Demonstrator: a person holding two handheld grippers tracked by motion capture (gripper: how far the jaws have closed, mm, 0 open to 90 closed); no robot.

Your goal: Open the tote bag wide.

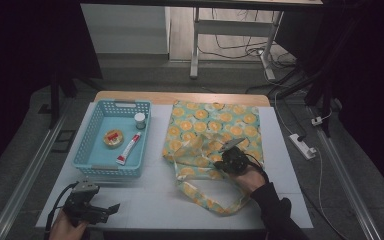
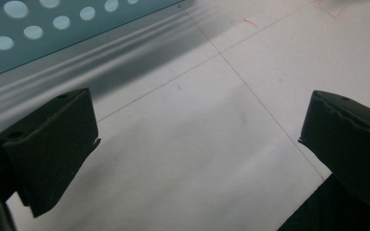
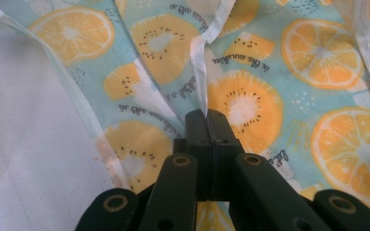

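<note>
Now we pinch the bag's edge in our right gripper, jaws clamped on the fabric, mid-table beside the basket; our left gripper rests wide over bare table.

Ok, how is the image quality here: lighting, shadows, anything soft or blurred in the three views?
High view: dim and soft, dark surroundings, the table the brightest area. Left gripper view: sharp on the open left tongs, a streaky shadow under the blue basket, whose wall looks soft. Right gripper view: evenly lit and crisp, print on the fruit-pattern bag legible, right tongs shut on its white edge strip.
</note>
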